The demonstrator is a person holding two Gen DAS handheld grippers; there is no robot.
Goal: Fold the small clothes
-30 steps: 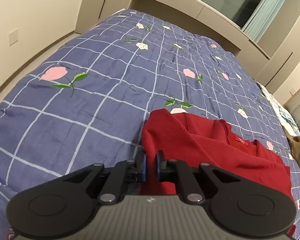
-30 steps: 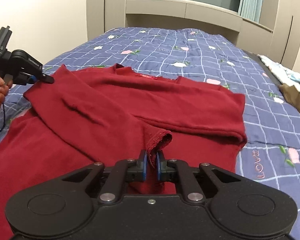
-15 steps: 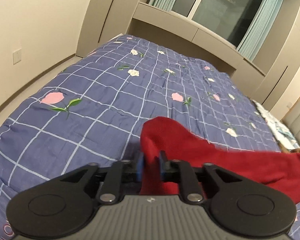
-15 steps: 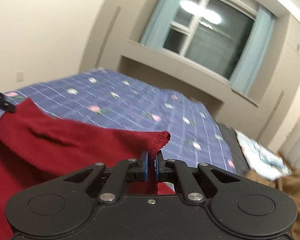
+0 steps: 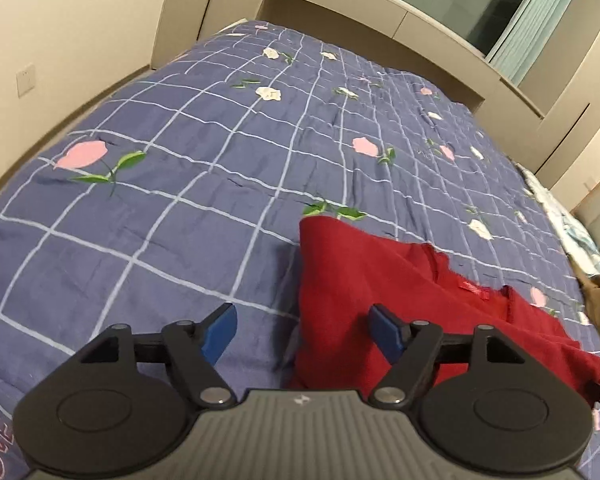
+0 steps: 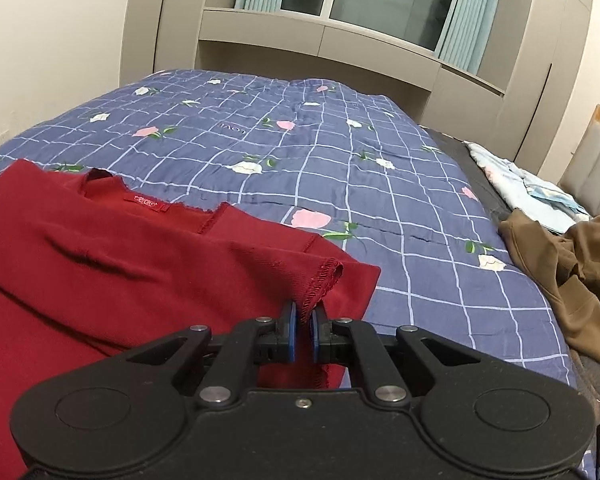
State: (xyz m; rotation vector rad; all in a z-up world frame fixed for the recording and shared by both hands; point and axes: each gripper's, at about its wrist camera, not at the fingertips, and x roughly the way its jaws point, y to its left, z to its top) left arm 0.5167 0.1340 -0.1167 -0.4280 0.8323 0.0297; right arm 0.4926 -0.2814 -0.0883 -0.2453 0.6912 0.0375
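Released half a second ago, the red sweater lies back on the bed while the left tool now stands spread wide, fabric between its blue pads but untouched. Right tool pinches the sweater's stitched cuff, soft knit folded over itself on the checked floral quilt. Brown garment heaped nearby.

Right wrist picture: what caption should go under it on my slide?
Right gripper pinches the red sweater's stitched edge above the blue floral quilt.
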